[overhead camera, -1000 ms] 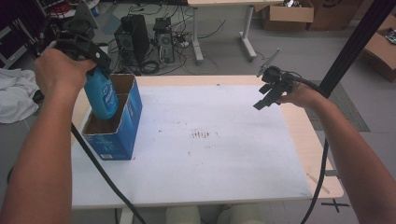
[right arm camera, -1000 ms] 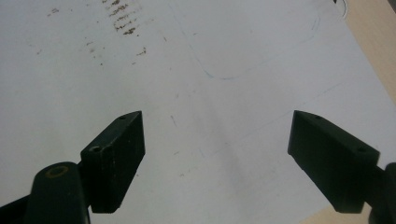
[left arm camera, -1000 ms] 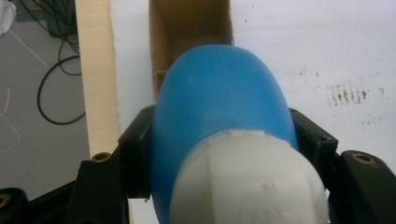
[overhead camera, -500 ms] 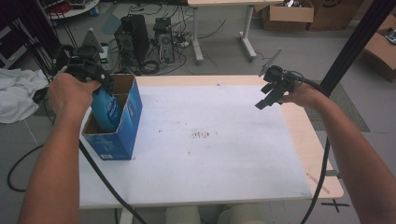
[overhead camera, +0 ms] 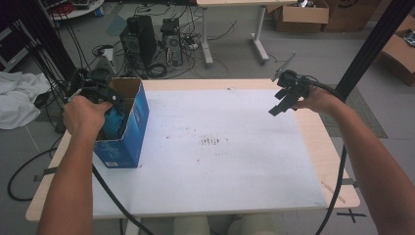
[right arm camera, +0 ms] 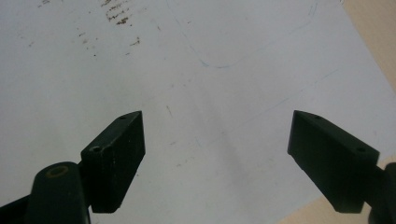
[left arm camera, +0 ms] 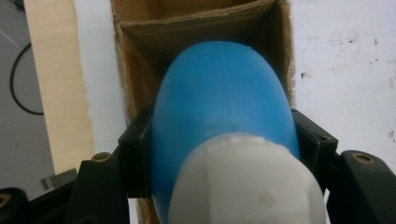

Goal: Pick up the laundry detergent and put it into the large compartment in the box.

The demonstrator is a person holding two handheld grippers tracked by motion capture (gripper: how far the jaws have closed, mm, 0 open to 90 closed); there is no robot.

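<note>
Lowered since a second ago, the blue bottle (left arm camera: pixel 219 107) now sits deep inside the blue box (overhead camera: pixel 131 132), left gripper (left arm camera: pixel 219 154) still clamping it. Release remains; right gripper (right arm camera: pixel 215 158), well away from the box, gapes empty.

Two computer towers (overhead camera: pixel 154 41) stand amid cables on the grey floor beyond the table; white cloth (overhead camera: pixel 19 105) lies left, cardboard boxes (overhead camera: pixel 303 14) sit far right.

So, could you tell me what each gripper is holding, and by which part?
The left gripper clamps a blue bottle across its body just below the white cap. The right gripper holds nothing.
</note>
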